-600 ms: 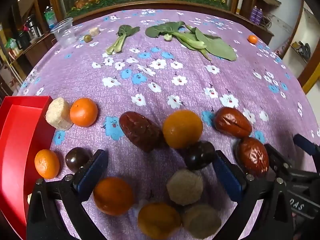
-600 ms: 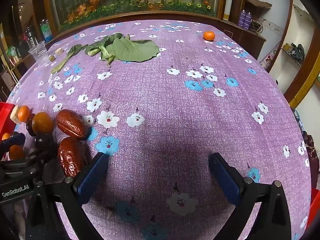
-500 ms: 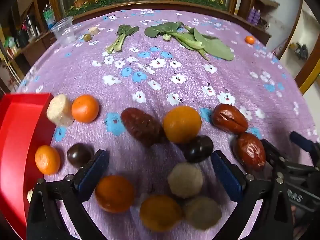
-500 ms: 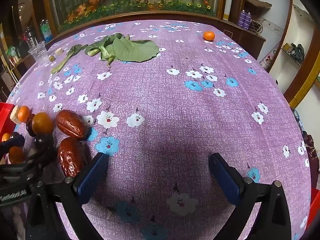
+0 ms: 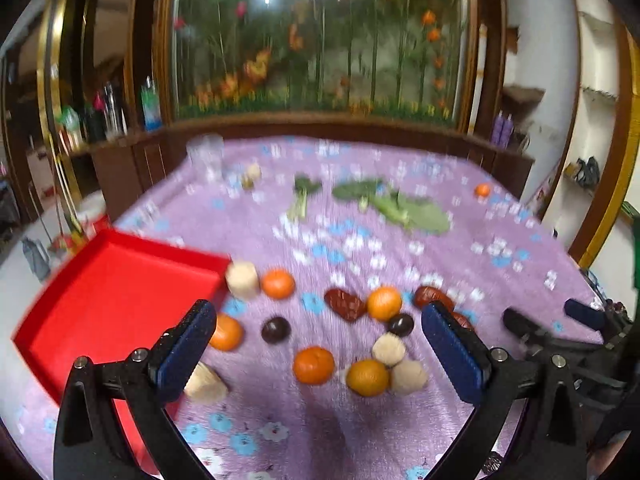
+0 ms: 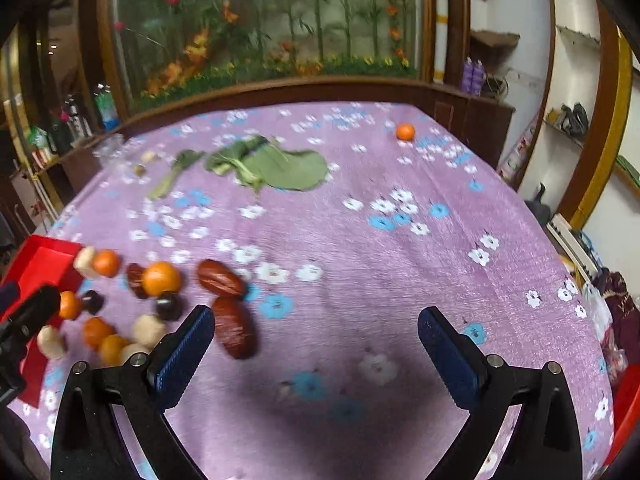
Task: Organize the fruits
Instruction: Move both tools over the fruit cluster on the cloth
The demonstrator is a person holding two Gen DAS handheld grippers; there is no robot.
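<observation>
Your left view is motion-blurred: the cup at upper centre-left is a smear. A blue finger hides part of a date. The tray runs off the right view's left edge.

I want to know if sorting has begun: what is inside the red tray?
The visible floor of the red tray holds no fruit. The left gripper, open, covers its near corner, so that part is unseen.

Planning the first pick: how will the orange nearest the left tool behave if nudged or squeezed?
The orange looks round and free on the flat cloth, so a nudge would probably roll it. Its skin seems firm, likely tolerating a gentle squeeze. It probably suits the wide-open left tool.
</observation>
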